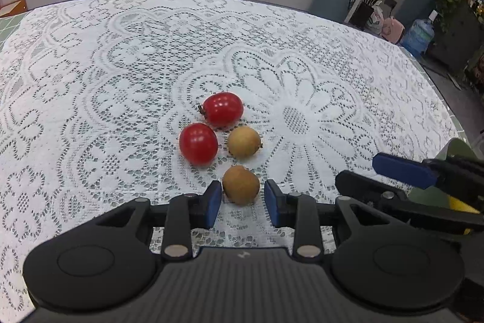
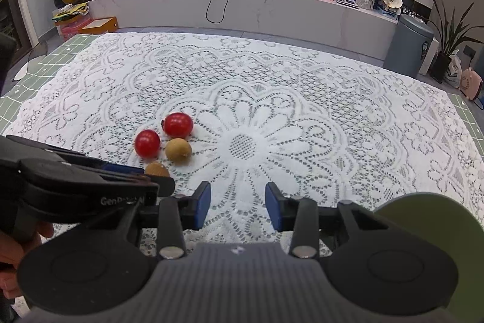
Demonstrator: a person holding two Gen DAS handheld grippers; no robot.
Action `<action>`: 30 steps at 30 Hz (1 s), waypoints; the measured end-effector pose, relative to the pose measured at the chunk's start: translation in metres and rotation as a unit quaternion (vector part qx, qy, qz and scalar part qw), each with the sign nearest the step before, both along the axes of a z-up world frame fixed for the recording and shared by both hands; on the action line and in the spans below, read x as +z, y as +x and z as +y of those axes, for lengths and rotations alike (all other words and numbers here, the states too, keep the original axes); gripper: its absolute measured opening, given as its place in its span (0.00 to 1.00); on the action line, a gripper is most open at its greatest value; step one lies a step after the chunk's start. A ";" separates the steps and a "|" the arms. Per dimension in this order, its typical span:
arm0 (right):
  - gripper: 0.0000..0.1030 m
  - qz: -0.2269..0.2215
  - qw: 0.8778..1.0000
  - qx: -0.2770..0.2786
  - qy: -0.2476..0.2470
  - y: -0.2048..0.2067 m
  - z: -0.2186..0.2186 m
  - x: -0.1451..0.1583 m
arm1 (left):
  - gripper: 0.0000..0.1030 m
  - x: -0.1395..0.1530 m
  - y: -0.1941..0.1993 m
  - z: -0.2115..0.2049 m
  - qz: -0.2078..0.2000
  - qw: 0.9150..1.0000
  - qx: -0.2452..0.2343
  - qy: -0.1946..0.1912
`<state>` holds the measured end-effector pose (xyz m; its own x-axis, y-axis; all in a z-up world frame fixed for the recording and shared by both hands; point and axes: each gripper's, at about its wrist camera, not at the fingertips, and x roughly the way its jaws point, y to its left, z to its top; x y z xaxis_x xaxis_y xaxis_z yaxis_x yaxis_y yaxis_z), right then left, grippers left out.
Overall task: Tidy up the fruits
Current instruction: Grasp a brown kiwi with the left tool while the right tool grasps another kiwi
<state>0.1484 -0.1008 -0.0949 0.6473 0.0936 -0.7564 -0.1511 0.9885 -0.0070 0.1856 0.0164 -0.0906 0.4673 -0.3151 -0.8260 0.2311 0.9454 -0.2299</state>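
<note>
Already the left tongs (image 1: 240, 203) bracket the nearest brown fruit (image 1: 241, 184), pads just off its sides and not yet gripping, at the near edge of the cluster on the bench (image 1: 90, 80), while the right tongs (image 2: 238, 208), further right, stand empty and apart over bare lace.

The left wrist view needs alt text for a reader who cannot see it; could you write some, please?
The left gripper points down at a brown fruit that sits between its open blue pads, untouched, on a white lace tablecloth. Beyond lie two red fruits and a yellowish one; the right gripper enters from the right.
</note>
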 end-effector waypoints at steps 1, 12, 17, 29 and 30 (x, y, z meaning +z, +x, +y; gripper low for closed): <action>0.36 -0.001 1.000 0.001 0.000 0.000 0.000 0.000 | 0.34 0.000 -0.001 0.000 -0.003 1.000 -0.001 0.002; 0.36 -0.008 0.999 0.034 0.018 0.011 0.023 -0.001 | 0.29 0.018 -0.004 0.029 -0.014 0.999 0.034 -0.010; 0.36 -0.010 0.998 0.052 0.025 0.024 0.042 -0.008 | 0.29 0.023 -0.005 0.051 -0.016 0.998 0.061 -0.003; 0.29 0.012 0.998 0.067 0.011 0.057 0.059 -0.035 | 0.29 0.021 -0.006 0.076 -0.011 0.996 0.086 -0.008; 0.28 0.013 0.998 0.067 0.010 0.058 0.059 -0.036 | 0.29 0.021 -0.006 0.077 -0.011 0.996 0.086 -0.008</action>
<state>0.2065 -0.0414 -0.1310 0.6073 0.1944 -0.7704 -0.2827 0.9590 0.0191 0.1797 0.0934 -0.0692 0.5339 -0.2418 -0.8103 0.0711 0.9677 -0.2419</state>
